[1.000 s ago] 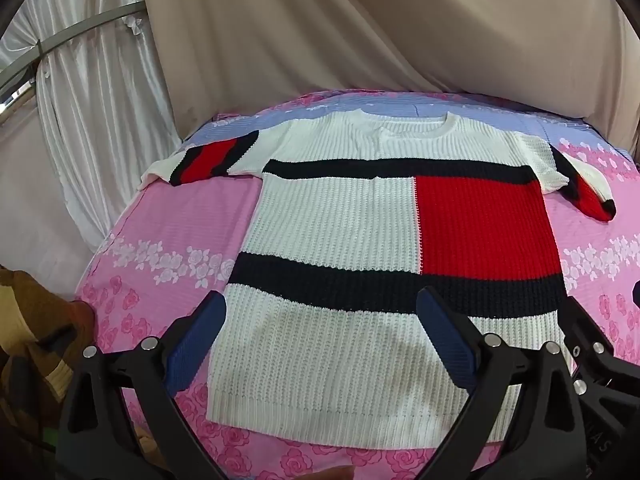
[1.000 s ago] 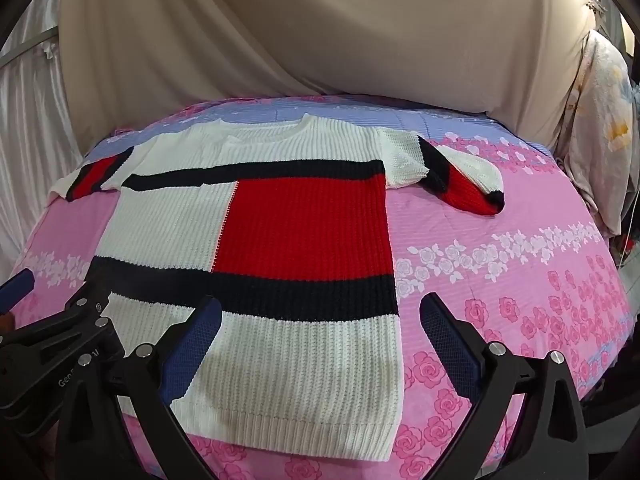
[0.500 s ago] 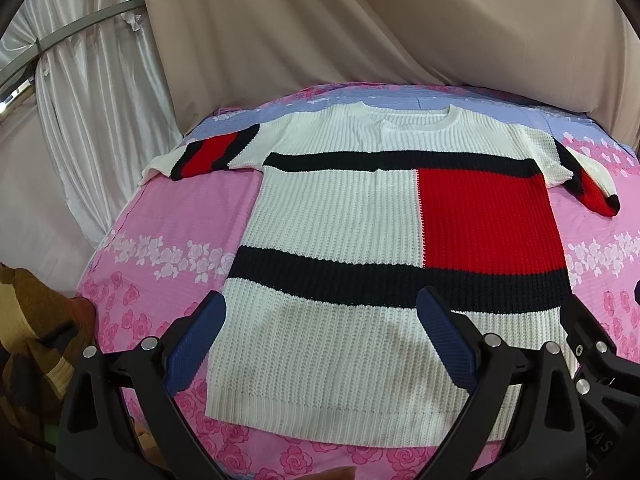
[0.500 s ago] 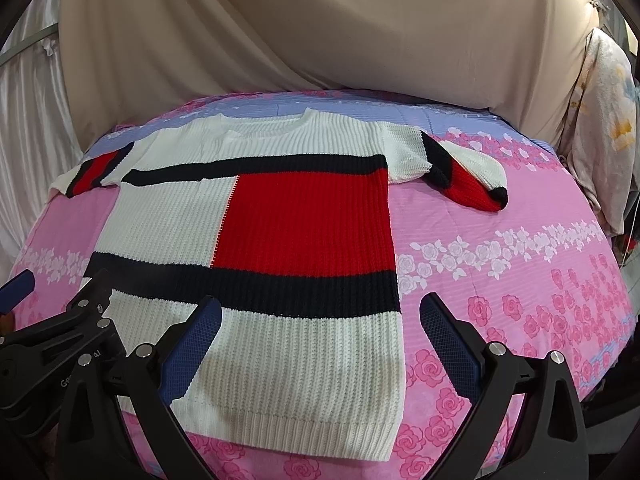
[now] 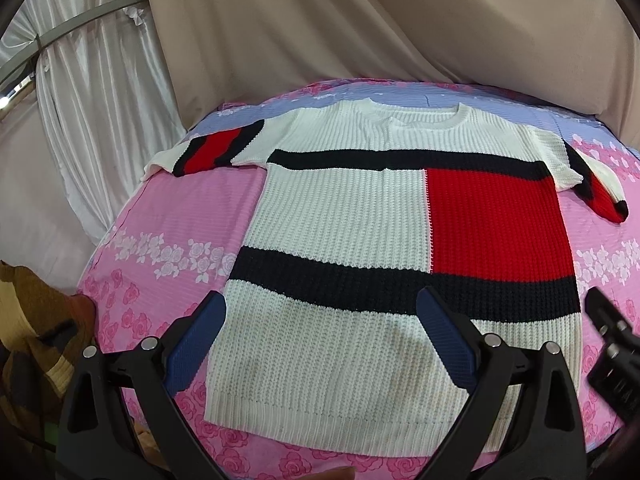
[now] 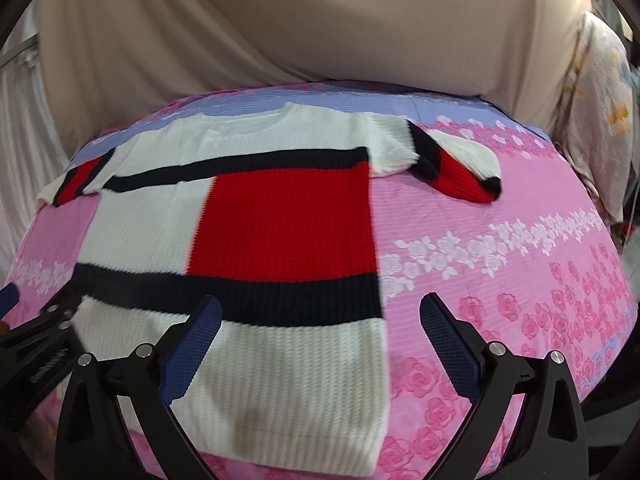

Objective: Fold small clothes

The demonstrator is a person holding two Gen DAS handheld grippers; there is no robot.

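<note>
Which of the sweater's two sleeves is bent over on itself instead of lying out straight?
The sleeve on the red-panel side of the sweater: its cuff end is bent back across itself. The other sleeve lies out straight and flat.

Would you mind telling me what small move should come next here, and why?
Probably reach the left tool forward to the left sleeve to fold it inward: the sweater lies flat and unfolded on the floral sheet, and both tools are open and empty.
</note>
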